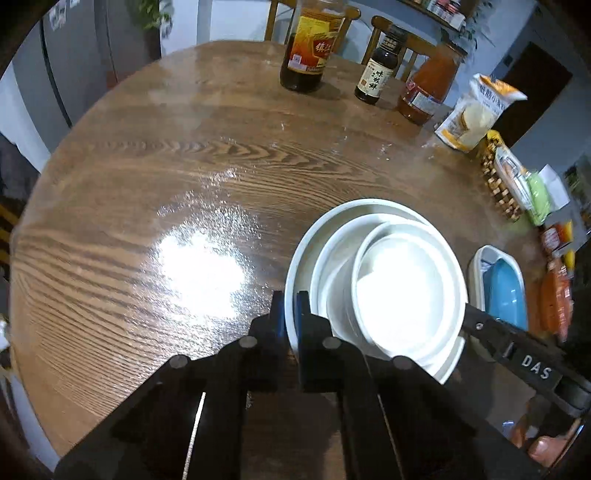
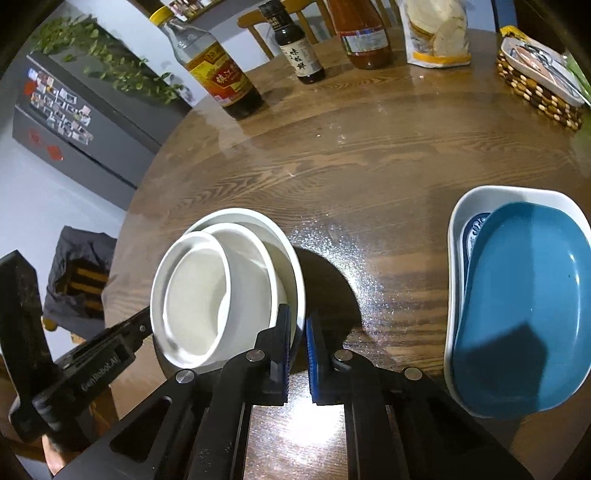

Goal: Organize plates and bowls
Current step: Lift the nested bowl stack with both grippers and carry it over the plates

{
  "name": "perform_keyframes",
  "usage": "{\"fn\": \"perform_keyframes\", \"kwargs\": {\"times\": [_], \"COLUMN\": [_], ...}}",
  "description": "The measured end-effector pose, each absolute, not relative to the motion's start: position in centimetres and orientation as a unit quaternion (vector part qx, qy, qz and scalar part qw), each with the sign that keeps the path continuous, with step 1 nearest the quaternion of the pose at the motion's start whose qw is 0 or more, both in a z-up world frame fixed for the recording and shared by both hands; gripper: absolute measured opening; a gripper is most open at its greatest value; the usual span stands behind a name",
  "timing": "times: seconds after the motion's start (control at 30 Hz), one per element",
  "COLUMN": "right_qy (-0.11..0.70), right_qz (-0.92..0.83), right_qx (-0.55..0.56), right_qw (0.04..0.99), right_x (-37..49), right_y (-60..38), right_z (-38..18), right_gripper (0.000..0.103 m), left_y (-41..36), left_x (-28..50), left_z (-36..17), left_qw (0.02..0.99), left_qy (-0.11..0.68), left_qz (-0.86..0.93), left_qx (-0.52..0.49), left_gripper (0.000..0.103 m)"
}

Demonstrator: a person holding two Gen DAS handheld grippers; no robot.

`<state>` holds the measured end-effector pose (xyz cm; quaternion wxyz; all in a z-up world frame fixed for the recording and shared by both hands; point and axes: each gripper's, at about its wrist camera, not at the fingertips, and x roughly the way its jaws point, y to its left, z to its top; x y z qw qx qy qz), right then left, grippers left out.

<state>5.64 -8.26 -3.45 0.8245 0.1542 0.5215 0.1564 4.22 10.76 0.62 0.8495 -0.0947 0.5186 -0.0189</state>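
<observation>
Two tools on the job here, and both are pinching the same stack of white dishes from opposite sides: the left tool has its blue-padded fingers clamped on the rim of the biggest white bowl, and the right tool is squeezed onto that same outer rim on the far side of the stack, one pad inside the wall and one outside. The stack itself is three plain white round pieces nested together, a middle bowl sitting in the big one and a smaller bowl on top, shoved off-centre so it leans toward one edge. All glossy, no pattern, pretty blown out by the light in the left view. It sits on the near part of a round wooden desk with heavy grain and a big glare spot. Just off to the side there's a second pile, a blue oval dish lying in a white oval dish, well clear of the white stack. Along the far edge of the desk: a vinegar bottle, a small dark sauce bottle, an orange sauce bottle, a bag of flour and a woven basket with bits in it. Nothing sits between the two piles.
</observation>
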Motion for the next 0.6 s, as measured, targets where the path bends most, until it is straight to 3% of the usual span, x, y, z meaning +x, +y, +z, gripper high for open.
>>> {"fn": "perform_keyframes", "kwargs": {"times": [0.6], "right_qy": [0.508], "right_qz": [0.151], "right_qx": [0.154], "right_qw": [0.834], "right_x": [4.7], "right_y": [-8.0], "right_z": [-2.1], "right_gripper": [0.012], "left_y": [10.4], "left_x": [3.7], "left_z": [1.8], "left_qw": [0.864], "left_qy": [0.497], "left_qz": [-0.001], "left_qx": [-0.076], "left_gripper": [0.002]}}
